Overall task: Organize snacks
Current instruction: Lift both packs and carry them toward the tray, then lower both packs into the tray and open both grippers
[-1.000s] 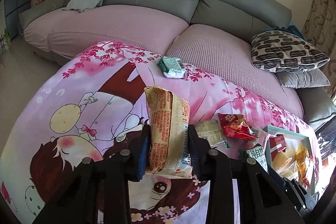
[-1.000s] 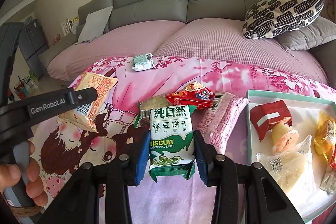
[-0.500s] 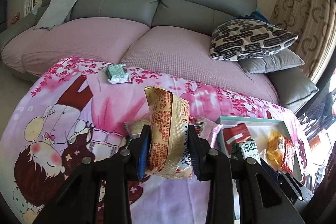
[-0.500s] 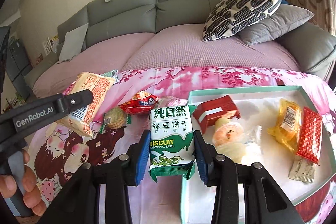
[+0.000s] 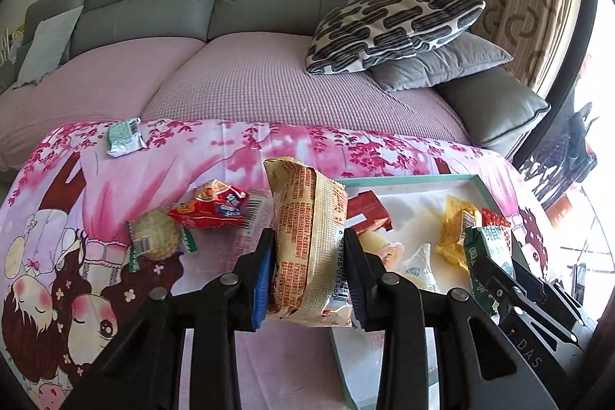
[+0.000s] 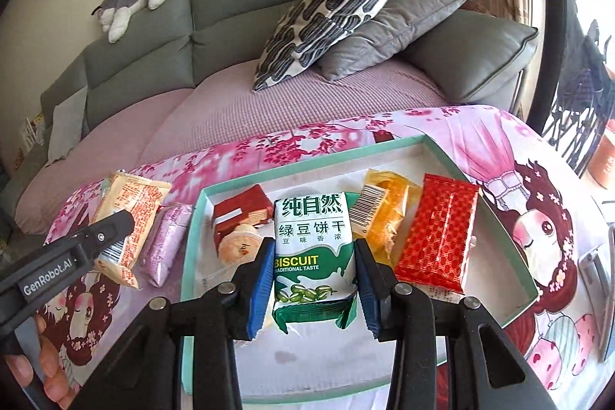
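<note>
Transport step: right claw (image 6: 312, 281) clamped on green biscuit pack (image 6: 312, 248), held over the tray (image 6: 499, 218); left claw (image 5: 307, 275) clamped on orange pack (image 5: 307, 241), near tray's left edge. Next, imo: lower each into a free spot btwn snacks already inside, then release.
</note>
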